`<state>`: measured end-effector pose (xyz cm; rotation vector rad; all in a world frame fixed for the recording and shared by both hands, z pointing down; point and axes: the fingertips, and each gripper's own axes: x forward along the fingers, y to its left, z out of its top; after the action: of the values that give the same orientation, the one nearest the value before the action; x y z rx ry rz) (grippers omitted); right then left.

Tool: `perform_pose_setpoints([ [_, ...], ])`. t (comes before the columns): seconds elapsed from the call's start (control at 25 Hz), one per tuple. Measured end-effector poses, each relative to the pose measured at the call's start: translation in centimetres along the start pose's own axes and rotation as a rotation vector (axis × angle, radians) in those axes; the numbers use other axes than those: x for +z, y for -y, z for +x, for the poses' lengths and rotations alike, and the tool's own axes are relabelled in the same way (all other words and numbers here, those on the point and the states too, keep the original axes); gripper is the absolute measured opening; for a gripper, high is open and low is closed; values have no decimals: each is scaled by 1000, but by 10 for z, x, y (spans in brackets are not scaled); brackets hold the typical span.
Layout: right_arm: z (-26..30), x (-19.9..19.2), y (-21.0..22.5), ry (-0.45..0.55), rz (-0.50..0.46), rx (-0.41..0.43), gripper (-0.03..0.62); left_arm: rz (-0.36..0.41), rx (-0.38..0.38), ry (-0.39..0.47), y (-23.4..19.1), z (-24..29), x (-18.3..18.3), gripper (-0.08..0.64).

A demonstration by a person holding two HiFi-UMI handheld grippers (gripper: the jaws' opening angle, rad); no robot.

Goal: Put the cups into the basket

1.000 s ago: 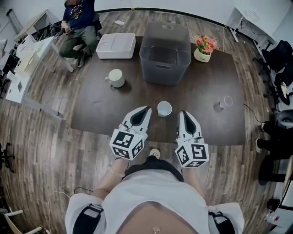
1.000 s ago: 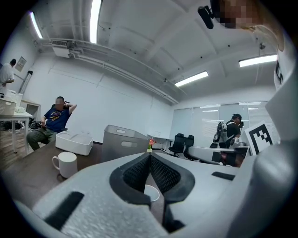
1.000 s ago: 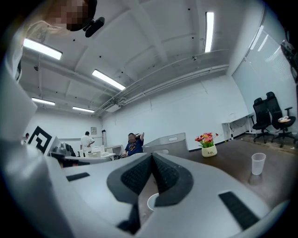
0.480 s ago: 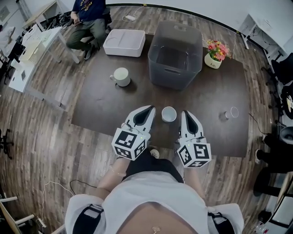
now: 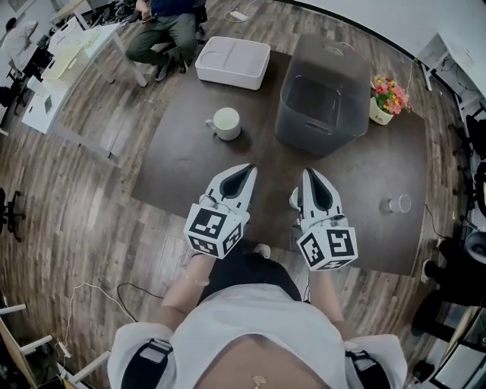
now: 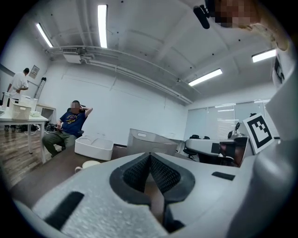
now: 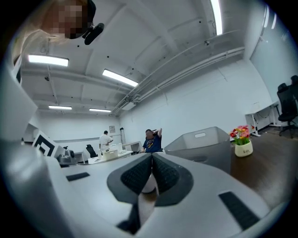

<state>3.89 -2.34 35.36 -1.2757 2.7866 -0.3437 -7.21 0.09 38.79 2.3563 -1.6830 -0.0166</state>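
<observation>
A white mug (image 5: 226,123) stands on the dark table (image 5: 190,167), left of the grey basket (image 5: 317,95). A small white cup (image 5: 294,199) shows only as a sliver against the left side of my right gripper (image 5: 311,177). Another small cup (image 5: 398,203) lies at the table's right. My left gripper (image 5: 245,172) hovers over the near table, shut and empty. In the right gripper view the right gripper (image 7: 152,156) is shut, with the white cup (image 7: 148,182) visible beyond the pads, not held. In the left gripper view the left gripper (image 6: 149,155) is shut, and the basket (image 6: 149,141) lies ahead.
A white lidded box (image 5: 233,62) sits at the table's far left and a flower pot (image 5: 387,99) right of the basket. A seated person (image 5: 171,23) and a desk (image 5: 53,68) are beyond the table's far left. Chairs (image 5: 456,273) stand at the right.
Both grippers have advanced over the table. The small cup that stood ahead between them now lies beside the right gripper, mostly hidden. The view has swung so the table sits further right.
</observation>
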Motion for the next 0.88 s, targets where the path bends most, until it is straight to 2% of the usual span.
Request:
perform_pose_setpoints([
  [0.32,65,1,-50,-49,-25,77,17,-15,51,-10,-76,-14,19,8],
  [0.36,72,-1,-56,-62,-26,89,40,-20,55,-11,-84,-14,20,8],
  [0.44,89,-7,-67,-102,-23,126,193,-26,59,-14,-98,-12,21,8],
  [0.48,98,-12,-71,-127,-23,144,246,-27,60,-15,-105,-12,21,8],
  [0.6,126,-25,-81,-197,-50,184,334,-31,71,-22,-129,-10,19,8],
  [0.76,169,-49,-92,-331,-127,264,370,-42,90,-39,-168,-7,15,8],
  [0.88,191,-73,-97,-421,-132,307,371,-68,103,-63,-187,-6,3,8],
])
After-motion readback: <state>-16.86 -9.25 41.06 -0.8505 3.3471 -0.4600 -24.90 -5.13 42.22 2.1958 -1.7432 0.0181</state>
